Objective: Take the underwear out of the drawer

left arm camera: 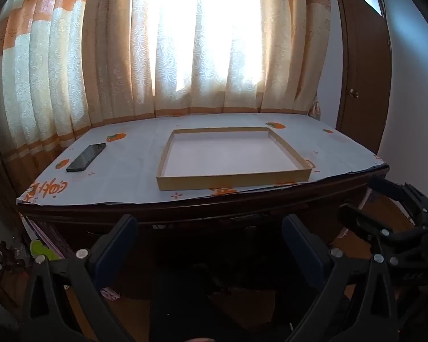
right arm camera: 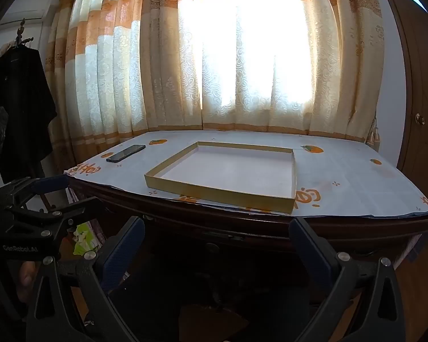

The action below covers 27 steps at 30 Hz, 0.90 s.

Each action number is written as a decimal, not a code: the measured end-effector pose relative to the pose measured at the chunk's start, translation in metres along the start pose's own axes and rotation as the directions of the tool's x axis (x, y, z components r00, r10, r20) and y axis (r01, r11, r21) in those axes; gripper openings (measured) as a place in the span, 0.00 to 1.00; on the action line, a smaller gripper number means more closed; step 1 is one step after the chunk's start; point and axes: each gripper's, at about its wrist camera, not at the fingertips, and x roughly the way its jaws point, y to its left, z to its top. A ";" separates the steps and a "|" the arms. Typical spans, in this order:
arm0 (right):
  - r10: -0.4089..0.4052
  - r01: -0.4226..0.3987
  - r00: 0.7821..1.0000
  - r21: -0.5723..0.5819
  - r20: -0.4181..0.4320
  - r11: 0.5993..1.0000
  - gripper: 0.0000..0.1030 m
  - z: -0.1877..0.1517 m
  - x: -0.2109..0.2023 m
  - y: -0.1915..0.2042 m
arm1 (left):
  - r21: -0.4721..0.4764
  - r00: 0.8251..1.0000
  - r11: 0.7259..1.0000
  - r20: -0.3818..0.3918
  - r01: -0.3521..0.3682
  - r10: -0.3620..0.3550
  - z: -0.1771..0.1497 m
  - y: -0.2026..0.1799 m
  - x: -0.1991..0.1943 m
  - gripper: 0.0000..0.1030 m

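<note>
Left wrist view: dark wooden desk (left arm camera: 242, 208) filling the middle, drawer front (left arm camera: 251, 229) just below its near edge, ahead of and slightly above both sets of jaws, long axis left to right. Underwear not visible; presumably inside the closed drawer. Neither gripper clearly nearer. Count, largest first: one desk, one shallow tray (left arm camera: 234, 183), one phone (left arm camera: 86, 157) at far left. Left gripper (left arm camera: 209, 245) jaws wide apart, empty; right gripper (right arm camera: 216, 250) likewise apart, empty.

Desk front (left arm camera: 185, 222) lost in shadow, drawer indiscernible, door (left arm camera: 365, 65) cut off
</note>
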 end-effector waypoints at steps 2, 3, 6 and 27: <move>-0.002 0.002 1.000 -0.004 0.004 1.000 0.99 0.000 0.000 0.000 | 0.001 1.000 1.000 0.007 -0.002 0.002 0.000 0.000 0.000 1.00; -0.002 0.002 1.000 -0.003 0.005 1.000 0.99 -0.001 0.000 0.000 | 0.002 1.000 1.000 0.010 0.000 0.000 0.000 0.000 -0.001 1.00; -0.002 0.002 1.000 -0.002 0.004 1.000 0.99 -0.001 0.000 0.000 | -0.001 1.000 1.000 0.001 0.002 -0.002 0.002 -0.002 -0.003 1.00; -0.002 0.002 1.000 -0.006 -0.002 1.000 0.99 -0.003 0.001 0.001 | -0.004 1.000 1.000 0.007 0.000 0.000 0.001 0.002 0.000 1.00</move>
